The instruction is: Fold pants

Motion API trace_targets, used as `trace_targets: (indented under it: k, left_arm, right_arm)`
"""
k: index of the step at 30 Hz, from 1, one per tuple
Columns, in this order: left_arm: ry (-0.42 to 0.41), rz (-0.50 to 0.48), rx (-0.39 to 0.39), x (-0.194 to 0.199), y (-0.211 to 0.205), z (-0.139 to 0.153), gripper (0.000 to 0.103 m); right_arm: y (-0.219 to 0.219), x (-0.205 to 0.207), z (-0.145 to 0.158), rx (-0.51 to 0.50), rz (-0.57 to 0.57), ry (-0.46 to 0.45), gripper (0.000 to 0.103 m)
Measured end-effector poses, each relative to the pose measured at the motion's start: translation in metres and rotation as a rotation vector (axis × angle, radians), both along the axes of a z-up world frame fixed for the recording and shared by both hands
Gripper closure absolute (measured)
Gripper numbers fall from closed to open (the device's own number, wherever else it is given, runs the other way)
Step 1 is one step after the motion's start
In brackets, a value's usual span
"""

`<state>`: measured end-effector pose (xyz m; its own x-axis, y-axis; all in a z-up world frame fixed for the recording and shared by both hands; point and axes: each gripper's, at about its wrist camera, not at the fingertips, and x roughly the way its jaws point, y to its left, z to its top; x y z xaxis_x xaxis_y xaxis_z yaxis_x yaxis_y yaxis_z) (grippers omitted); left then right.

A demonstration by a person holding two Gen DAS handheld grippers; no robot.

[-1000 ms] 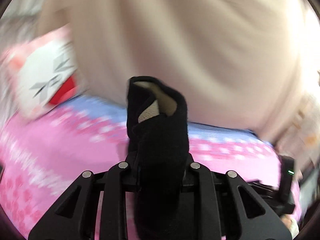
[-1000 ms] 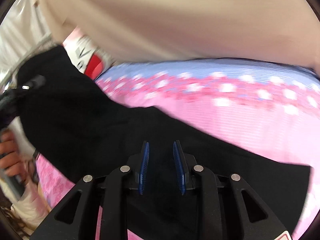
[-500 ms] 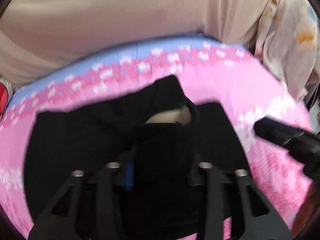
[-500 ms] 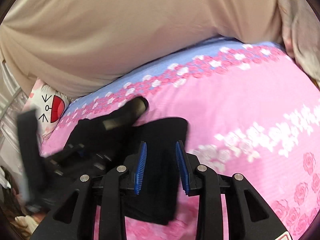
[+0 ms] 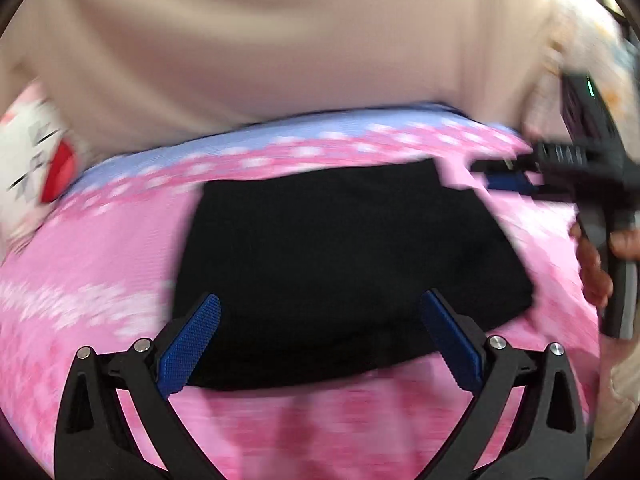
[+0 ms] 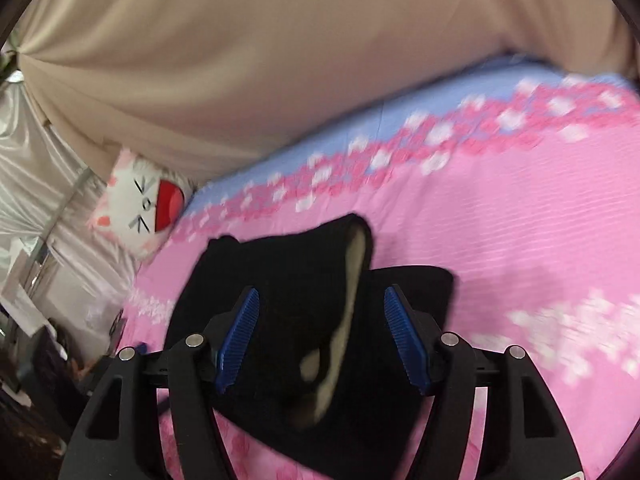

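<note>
The black pants (image 5: 340,260) lie folded into a flat block on the pink flowered bedsheet (image 5: 80,260). My left gripper (image 5: 326,332) hovers over their near edge, its jaws opening wide and its blue pads touching nothing. In the right wrist view a raised fold of the pants (image 6: 304,280) with pale lining showing stands between the jaws of my right gripper (image 6: 322,340). Those jaws are opening and the pads stand off the cloth. The right gripper (image 5: 496,174) and the person's hand (image 5: 596,272) holding it show at the pants' far right corner.
A beige drape (image 5: 280,40) hangs along the bed's far side. A white cat-face pillow (image 6: 140,208) leans at the far left corner. Silvery curtain (image 6: 32,160) and clutter lie left of the bed, and a floral cloth (image 5: 600,60) hangs on the right.
My left gripper was shut on a bunched fold of the pants; it has let go and spread wide, and the pants now lie flat. The right jaws have widened. Both grippers came down over the bed.
</note>
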<state>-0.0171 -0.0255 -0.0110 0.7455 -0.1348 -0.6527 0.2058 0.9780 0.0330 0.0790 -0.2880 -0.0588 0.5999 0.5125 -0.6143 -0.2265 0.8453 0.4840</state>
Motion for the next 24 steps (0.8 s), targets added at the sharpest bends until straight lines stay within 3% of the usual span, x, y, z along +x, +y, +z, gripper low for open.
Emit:
trace_targets:
  k: [2,3,4,5,6,8,9,11,13,14,15,17,20,22,24]
  left_arm:
    - [0.005,0.084,-0.023,0.006,0.032,0.002,0.005]
    - [0.009,0.115,-0.035,0.009,0.046,0.002,0.005]
    - [0.016,0.138,-0.044,0.013,0.056,0.002,0.005]
    - [0.026,0.155,-0.047,0.016,0.064,0.001,0.005]
    - [0.046,0.184,-0.049,0.022,0.076,-0.001,0.005]
    - [0.057,0.214,-0.069,0.024,0.093,0.000,0.005]
    - [0.063,0.231,-0.087,0.025,0.103,0.000,0.005]
    - [0.077,0.242,-0.114,0.027,0.110,-0.005,0.005]
    - [0.123,0.235,-0.127,0.041,0.111,-0.020,0.005]
    - [0.138,0.227,-0.129,0.046,0.108,-0.025,0.005]
    - [0.162,0.223,-0.114,0.052,0.105,-0.032,0.005]
    - [0.170,0.227,-0.098,0.050,0.103,-0.033,0.005]
    - [0.144,0.191,-0.138,0.037,0.102,-0.024,0.005]
    - [0.125,0.135,-0.160,0.027,0.094,-0.015,0.005]
    - [0.113,0.020,-0.168,0.016,0.071,-0.005,0.005]
  right_arm:
    - [0.020,0.012,-0.010,-0.025,0.021,0.020,0.040]
    - [0.031,0.014,-0.013,-0.049,0.032,0.000,0.048]
    - [0.041,0.018,-0.016,-0.084,0.038,-0.007,0.063]
    - [0.048,0.022,-0.019,-0.099,0.051,0.010,0.084]
    - [0.049,0.023,-0.018,-0.075,0.046,0.027,0.088]
    - [0.047,0.002,0.006,-0.037,0.063,-0.033,0.096]
    - [0.040,-0.021,0.028,-0.016,0.058,-0.098,0.097]
    - [0.029,-0.046,0.041,-0.028,0.032,-0.156,0.097]
    - [0.026,-0.035,0.013,-0.150,0.014,-0.067,0.091]
    - [0.024,-0.025,-0.008,-0.170,0.005,0.020,0.079]
    - [0.017,-0.023,-0.026,-0.132,-0.026,0.084,0.079]
    - [0.006,-0.042,-0.020,-0.045,-0.048,0.024,0.073]
    - [-0.005,-0.077,-0.006,-0.029,-0.054,-0.056,0.059]
    - [-0.005,-0.090,-0.011,-0.017,-0.023,-0.044,0.059]
    - [-0.002,-0.099,-0.019,-0.008,0.011,-0.034,0.059]
